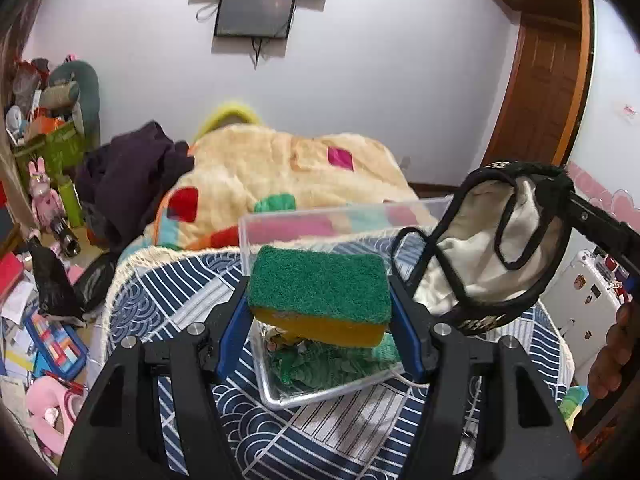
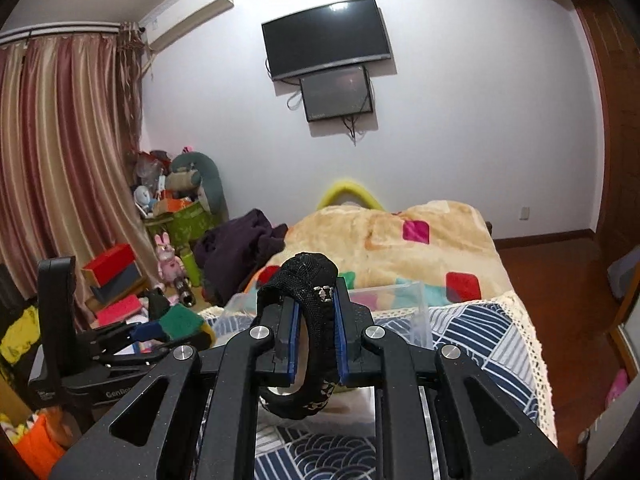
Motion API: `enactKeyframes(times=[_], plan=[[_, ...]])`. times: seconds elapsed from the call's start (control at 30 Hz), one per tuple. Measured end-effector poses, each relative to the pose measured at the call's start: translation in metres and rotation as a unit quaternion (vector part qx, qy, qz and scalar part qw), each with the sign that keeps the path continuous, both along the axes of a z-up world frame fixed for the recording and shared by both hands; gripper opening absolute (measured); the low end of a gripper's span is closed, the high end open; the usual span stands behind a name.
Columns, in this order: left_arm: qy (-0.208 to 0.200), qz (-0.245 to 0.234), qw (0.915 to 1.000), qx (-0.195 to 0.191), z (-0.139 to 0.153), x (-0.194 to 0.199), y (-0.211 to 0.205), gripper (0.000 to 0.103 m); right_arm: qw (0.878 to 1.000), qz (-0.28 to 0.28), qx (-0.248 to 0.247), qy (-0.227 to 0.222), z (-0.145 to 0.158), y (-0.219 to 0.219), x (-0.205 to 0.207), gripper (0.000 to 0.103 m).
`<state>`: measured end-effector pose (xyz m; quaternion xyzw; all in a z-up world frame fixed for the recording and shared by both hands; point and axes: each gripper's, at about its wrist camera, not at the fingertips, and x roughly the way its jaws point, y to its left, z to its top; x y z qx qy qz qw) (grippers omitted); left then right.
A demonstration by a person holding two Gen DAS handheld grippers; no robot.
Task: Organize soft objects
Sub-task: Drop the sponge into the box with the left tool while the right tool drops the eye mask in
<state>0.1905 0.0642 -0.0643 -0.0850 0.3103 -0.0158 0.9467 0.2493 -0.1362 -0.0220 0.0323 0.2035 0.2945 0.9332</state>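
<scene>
Green-topped sponge (image 1: pixel 320 292): yellow underneath, pinched between the blue pads of the left gripper (image 1: pixel 318 320), held above the clear box (image 1: pixel 280 232).
Pouch (image 1: pixel 500 248): black-rimmed, white lining, clamped at its rim by the right gripper (image 2: pixel 316 340), held up right of the sponge, over the box's right side.
Box: on the blue-and-white patterned cloth (image 1: pixel 332 436); a green cloth (image 1: pixel 320 364) lies inside.
Blanket (image 1: pixel 272 172): cream with coloured squares, on the bed beyond the box.
Screens (image 2: pixel 328 40): two, on the far wall.
</scene>
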Motion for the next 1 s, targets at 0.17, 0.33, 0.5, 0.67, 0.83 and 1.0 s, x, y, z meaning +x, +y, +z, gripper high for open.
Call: enactKeyframes(times=[0.17, 0.33, 0.5, 0.67, 0.83, 1.0], plan=[[0.023, -0.004, 0.9997, 0.005, -0.015, 0.014, -0.007, 0.063, 0.999, 0.010, -0.036, 0.020, -0.019, 0.018, 0.012, 0.013], [0.037, -0.011, 0.9991, 0.020, -0.025, 0.022, -0.017, 0.063, 0.997, 0.017, -0.071, 0.034, -0.036, 0.025, 0.018, 0.013], [0.043, -0.017, 0.9981, 0.040, -0.026, 0.027, -0.024, 0.063, 0.995, 0.012, -0.089, 0.049, -0.045, 0.022, 0.026, 0.013], [0.053, -0.021, 0.9971, 0.051, -0.028, 0.031, -0.029, 0.065, 0.992, 0.014, -0.109, 0.066, -0.053, 0.018, 0.028, 0.017], [0.054, -0.021, 0.9967, 0.056, -0.025, 0.027, -0.029, 0.071, 0.989, 0.021, -0.123, 0.080, -0.058, 0.008, 0.024, 0.021], [0.047, -0.028, 0.9978, 0.037, -0.015, 0.011, -0.024, 0.075, 0.990, 0.013, -0.115, 0.075, -0.054, -0.006, 0.015, 0.051]])
